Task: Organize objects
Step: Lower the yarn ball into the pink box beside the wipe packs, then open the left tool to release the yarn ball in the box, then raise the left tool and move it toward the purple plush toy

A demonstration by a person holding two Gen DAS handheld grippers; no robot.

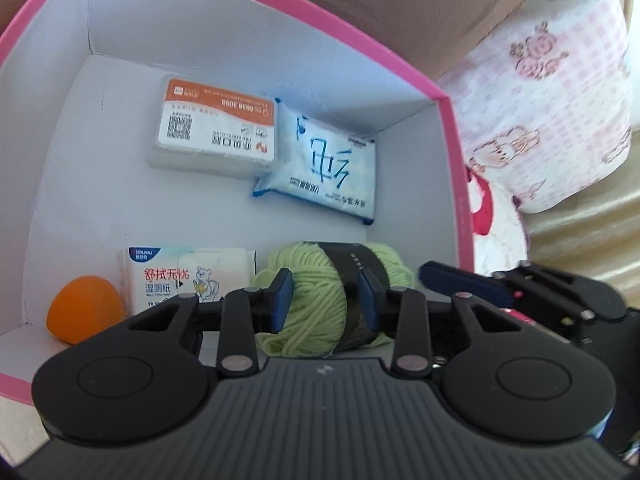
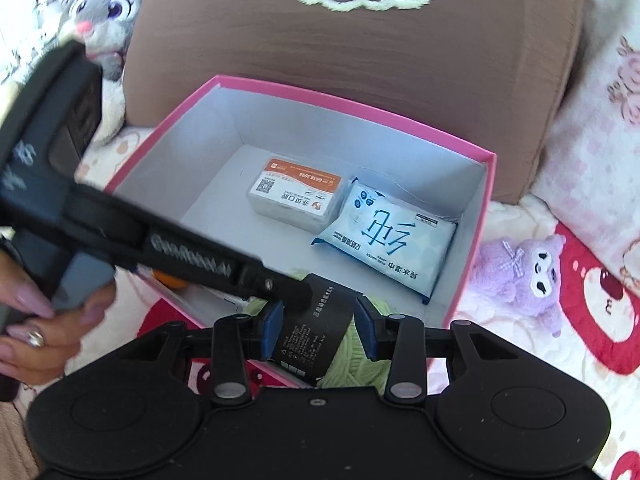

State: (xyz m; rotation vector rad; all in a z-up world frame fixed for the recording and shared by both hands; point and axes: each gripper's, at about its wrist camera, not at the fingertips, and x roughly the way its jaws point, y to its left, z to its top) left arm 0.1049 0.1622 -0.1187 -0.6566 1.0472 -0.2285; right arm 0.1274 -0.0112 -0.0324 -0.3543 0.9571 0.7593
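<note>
Yarn skein (image 1: 320,292), pale green with a dark paper band, rests at the near wall of the pink box (image 1: 452,200), gripped by the left gripper (image 1: 326,300) for seating beside the wet-wipe packs (image 1: 324,164). Right gripper (image 2: 318,326) straddles the band; contact cannot be told.

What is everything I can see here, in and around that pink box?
box: one, pink outside, white inside, on the bedding
card case: one, orange and white, far end of box
wet wipes pack: one, blue and white, beside the case
toilet wipes pack: one, white, near end
ball: one, orange, near corner
yarn: one, light green, black band, between both grippers' fingers
cushion: one, brown, behind box
plush toys: grey, purple
left gripper: black
right gripper: black
hand: one
</note>
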